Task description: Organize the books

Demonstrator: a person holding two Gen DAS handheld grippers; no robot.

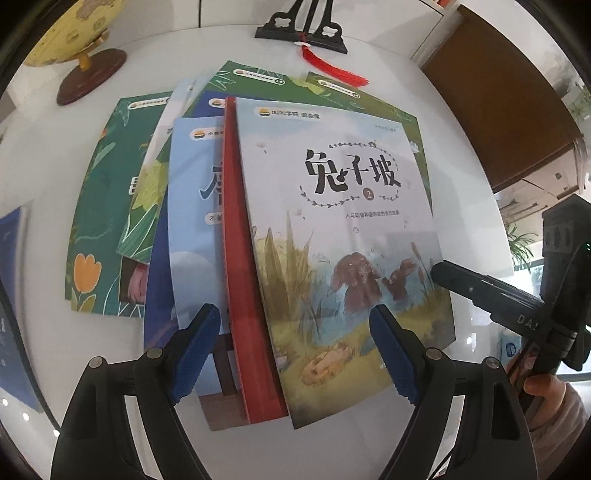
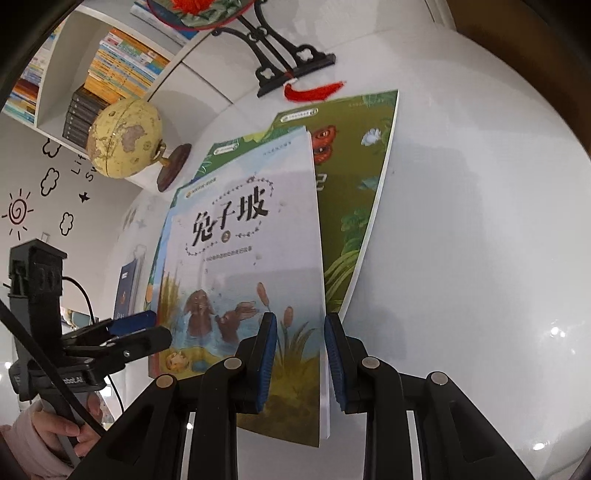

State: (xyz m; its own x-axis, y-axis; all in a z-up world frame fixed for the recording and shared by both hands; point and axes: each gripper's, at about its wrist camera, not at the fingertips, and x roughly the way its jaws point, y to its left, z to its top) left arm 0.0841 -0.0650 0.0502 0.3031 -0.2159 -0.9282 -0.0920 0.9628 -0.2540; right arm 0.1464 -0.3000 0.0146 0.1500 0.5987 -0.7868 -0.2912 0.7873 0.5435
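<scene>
While pinched at its right edge by the right gripper, rabbit book kept atop the fanned pile of books on the white table, likely for squaring up. Left gripper spread wide over the pile's near end, gripping nothing. Pale cover, black title, two brown rabbits among reeds

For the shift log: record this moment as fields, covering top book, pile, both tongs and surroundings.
top book: rabbit-cover book, lying on the pile
pile: overlapping books, red book directly beneath, on white table
right tongs: shut on rabbit-cover book's right edge
left tongs: open above the pile, holding nothing
behind pile: globe, black stand, red tassel
</scene>
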